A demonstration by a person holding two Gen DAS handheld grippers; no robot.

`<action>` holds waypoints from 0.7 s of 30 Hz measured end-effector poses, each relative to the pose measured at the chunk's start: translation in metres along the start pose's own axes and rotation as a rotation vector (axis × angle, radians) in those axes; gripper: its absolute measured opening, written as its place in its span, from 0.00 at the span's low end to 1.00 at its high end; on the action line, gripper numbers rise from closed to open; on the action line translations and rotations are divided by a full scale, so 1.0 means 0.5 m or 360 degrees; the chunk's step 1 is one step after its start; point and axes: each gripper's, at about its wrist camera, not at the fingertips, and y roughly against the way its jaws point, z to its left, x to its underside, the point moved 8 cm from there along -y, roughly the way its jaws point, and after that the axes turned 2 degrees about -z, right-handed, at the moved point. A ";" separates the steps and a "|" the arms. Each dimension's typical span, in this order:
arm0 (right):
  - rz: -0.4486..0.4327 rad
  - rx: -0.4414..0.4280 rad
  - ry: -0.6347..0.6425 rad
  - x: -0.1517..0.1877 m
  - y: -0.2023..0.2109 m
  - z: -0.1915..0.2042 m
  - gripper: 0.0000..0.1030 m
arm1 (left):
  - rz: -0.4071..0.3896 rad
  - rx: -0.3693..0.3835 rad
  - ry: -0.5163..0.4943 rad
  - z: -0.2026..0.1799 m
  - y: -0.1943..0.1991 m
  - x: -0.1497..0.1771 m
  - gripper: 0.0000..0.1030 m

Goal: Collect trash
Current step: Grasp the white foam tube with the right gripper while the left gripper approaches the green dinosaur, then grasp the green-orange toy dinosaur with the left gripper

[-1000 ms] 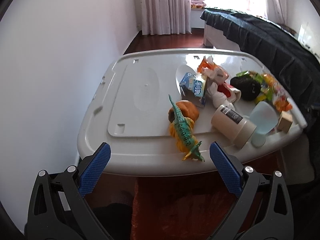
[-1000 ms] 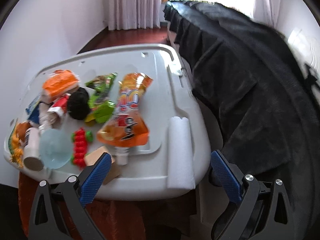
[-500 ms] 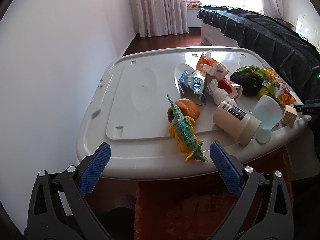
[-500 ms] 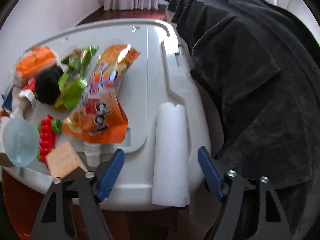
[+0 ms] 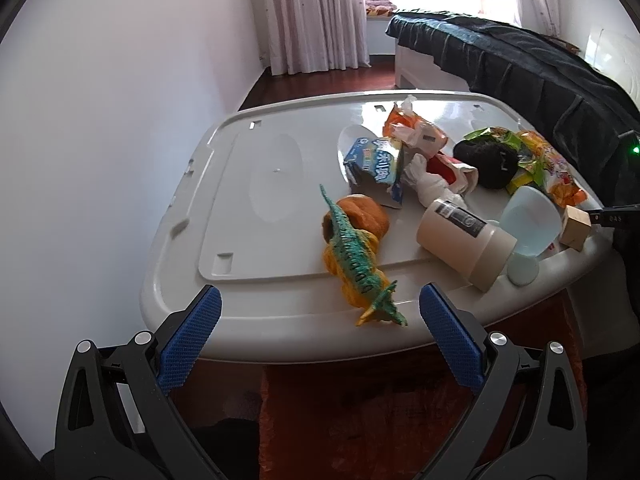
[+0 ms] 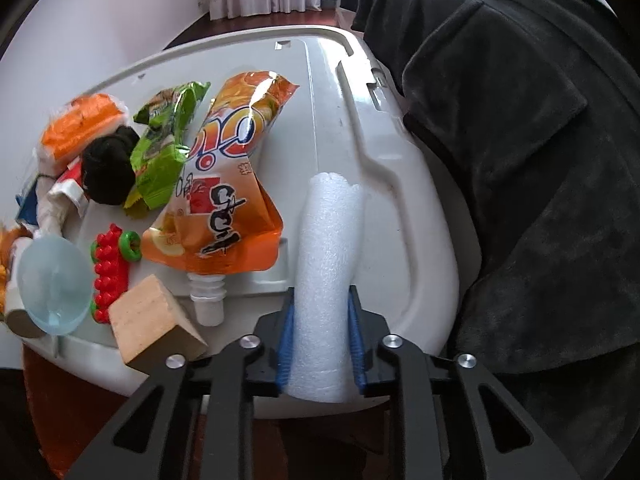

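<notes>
A dark blanket (image 6: 520,140) drapes the bed along the right edge of a big white bin lid (image 6: 400,208), which carries everything else. On the lid's right side, near its front edge, lies a white foam roll (image 6: 332,240), pointing away from the camera; the right gripper (image 6: 320,332) has just been closing, and its blue pads now press on the roll's near end from both sides. Just left of the roll lies an orange drink pouch (image 6: 224,184), spout toward the front edge, with a green snack wrapper (image 6: 164,140) beside it and a black plush lump (image 6: 108,168) further left, touching an orange-and-white packet (image 6: 80,128). At the front left corner sit a pale blue plastic cup (image 6: 52,284), a wooden block (image 6: 156,328) and a red studded toy (image 6: 110,268). In the left wrist view a beige bottle (image 5: 464,244) lies on its side by the cup, a blue carton (image 5: 376,164) behind it, and a green toy dinosaur (image 5: 356,256) rests on an orange plush (image 5: 360,216) near the front edge. The left gripper (image 5: 320,344) hangs before that edge, its jaws wide apart with nothing between them.
</notes>
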 end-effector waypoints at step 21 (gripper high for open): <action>-0.0489 -0.0557 -0.0026 0.007 0.232 0.206 0.18 | 0.0038 0.0103 0.0057 -0.015 -0.079 -0.044 0.94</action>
